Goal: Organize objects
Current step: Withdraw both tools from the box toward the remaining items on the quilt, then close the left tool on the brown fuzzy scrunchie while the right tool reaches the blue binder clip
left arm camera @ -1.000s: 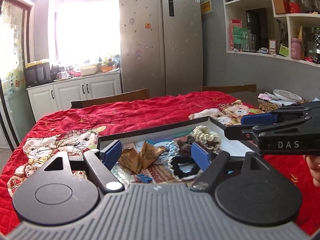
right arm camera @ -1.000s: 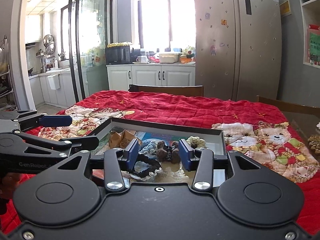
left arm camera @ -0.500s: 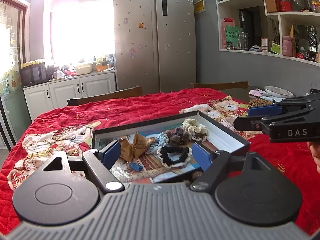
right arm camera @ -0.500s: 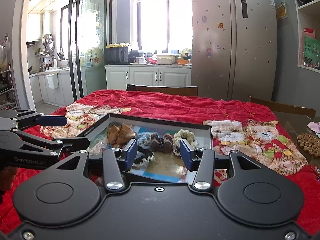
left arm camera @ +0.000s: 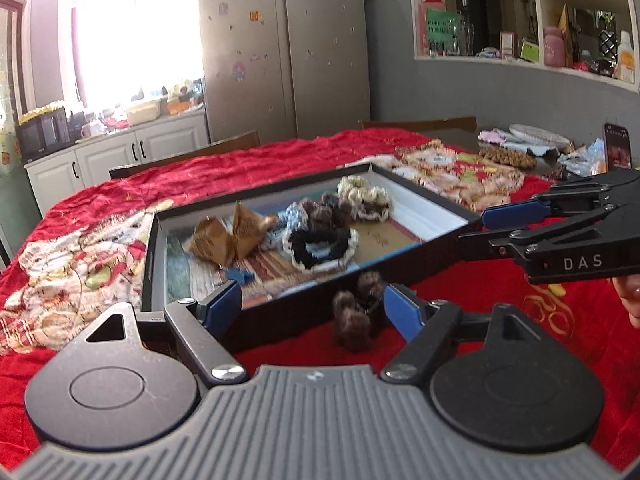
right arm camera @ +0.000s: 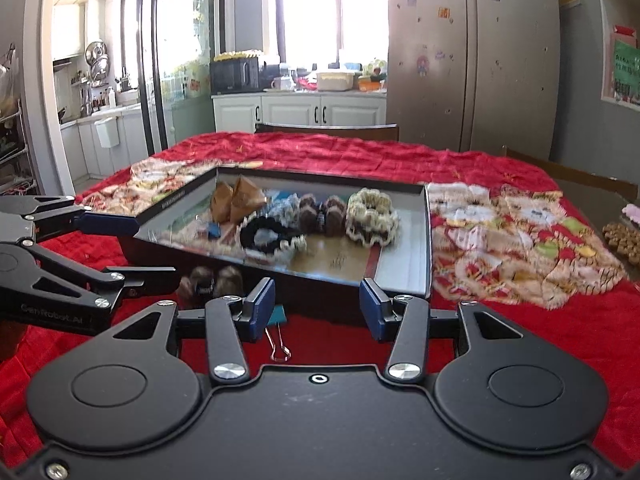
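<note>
A shallow black tray lies on the red cloth and holds brown paper packets, a black scrunchie, a cream scrunchie and brown pom-pom ties. A brown pom-pom hair tie lies on the cloth in front of the tray. My left gripper is open and empty, with that tie just inside its right finger. My right gripper is open and empty before the tray's near wall, with a blue binder clip at its left finger.
The red patterned cloth covers the table. A plate, snacks and a phone sit at the far right end. Wooden chairs stand behind the table; a fridge and cabinets are beyond.
Both grippers have pulled back from over the tray toward the near edge. The tray now lies ahead of the fingers, and the brown hair tie and clip on the cloth have come into view.
</note>
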`<action>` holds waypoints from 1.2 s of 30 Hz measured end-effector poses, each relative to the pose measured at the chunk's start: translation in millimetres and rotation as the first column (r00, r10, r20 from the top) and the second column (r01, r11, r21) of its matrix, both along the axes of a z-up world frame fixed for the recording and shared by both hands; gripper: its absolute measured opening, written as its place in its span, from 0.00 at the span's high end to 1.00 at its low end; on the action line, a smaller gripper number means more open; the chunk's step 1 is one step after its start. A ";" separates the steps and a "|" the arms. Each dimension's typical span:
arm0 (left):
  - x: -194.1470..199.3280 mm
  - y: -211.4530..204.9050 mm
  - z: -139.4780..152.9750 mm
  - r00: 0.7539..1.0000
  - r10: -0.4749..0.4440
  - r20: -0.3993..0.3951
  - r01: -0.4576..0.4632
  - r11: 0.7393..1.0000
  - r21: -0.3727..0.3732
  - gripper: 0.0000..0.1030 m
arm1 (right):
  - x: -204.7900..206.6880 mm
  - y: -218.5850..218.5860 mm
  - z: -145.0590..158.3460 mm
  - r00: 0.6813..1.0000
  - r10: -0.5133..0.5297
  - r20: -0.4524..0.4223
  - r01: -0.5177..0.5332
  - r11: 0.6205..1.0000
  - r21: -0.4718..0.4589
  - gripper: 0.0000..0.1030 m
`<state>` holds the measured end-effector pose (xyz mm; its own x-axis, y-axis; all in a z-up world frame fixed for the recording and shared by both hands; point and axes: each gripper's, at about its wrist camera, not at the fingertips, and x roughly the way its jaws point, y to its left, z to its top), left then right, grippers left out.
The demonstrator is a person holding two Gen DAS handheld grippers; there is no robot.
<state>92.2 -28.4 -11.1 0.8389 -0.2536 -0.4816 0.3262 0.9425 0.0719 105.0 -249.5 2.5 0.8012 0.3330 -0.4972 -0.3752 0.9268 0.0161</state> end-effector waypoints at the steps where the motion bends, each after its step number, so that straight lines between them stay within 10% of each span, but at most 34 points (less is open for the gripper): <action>1: 0.9 -0.5 -2.2 1.000 0.000 -0.008 0.000 1.000 0.000 0.16 | 1.5 0.7 -3.5 1.000 0.006 -0.005 -0.006 1.000 -0.002 0.56; 22: 22.8 -17.1 -28.7 0.994 -0.016 -0.108 0.013 0.999 -0.034 0.30 | 26.2 24.3 -45.6 0.988 0.126 -0.094 -0.134 0.987 -0.084 0.58; 29: 26.4 -20.7 -32.1 0.989 -0.031 -0.142 0.024 0.998 -0.050 0.63 | 28.0 26.9 -47.4 0.981 0.170 -0.094 -0.179 0.979 -0.100 0.57; 36: 24.4 -21.7 -33.0 0.989 -0.031 -0.142 0.026 0.999 -0.040 0.68 | 31.3 34.7 -47.4 0.977 0.196 -0.083 -0.205 0.972 -0.116 0.57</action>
